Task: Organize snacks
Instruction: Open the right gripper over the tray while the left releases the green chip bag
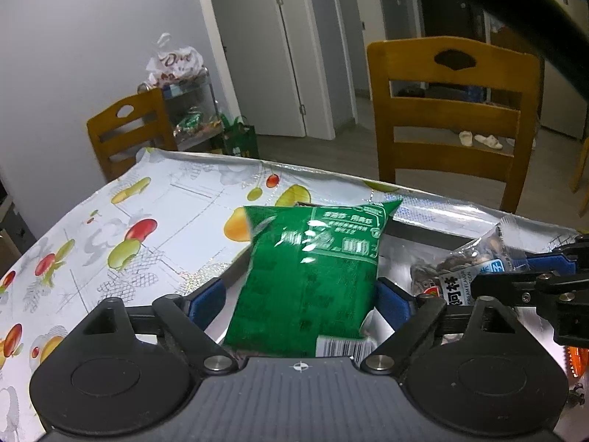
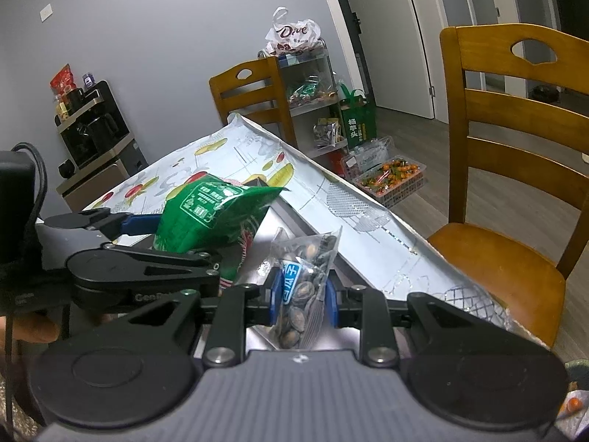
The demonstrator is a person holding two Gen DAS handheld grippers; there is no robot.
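My left gripper point(image 1: 300, 300) is shut on a green snack bag point(image 1: 313, 276), held upright above a silver-lined box point(image 1: 423, 232) on the table. The same bag point(image 2: 213, 213) shows in the right wrist view, with the left gripper point(image 2: 147, 235) at its left. My right gripper point(image 2: 302, 296) is shut on a clear packet of sunflower seeds point(image 2: 302, 287) with a blue label, over the same box point(image 2: 291, 217). In the left wrist view this packet point(image 1: 464, 269) hangs at the right, held by the right gripper point(image 1: 515, 272).
The table wears a fruit-print cloth point(image 1: 129, 221). Wooden chairs point(image 1: 452, 118) point(image 2: 515, 169) stand at the far side and a third point(image 1: 125, 129) at the end. A shelf cart with snacks point(image 2: 313, 84), a green bag point(image 2: 357, 121) and a fruit crate point(image 2: 390, 176) stand beyond.
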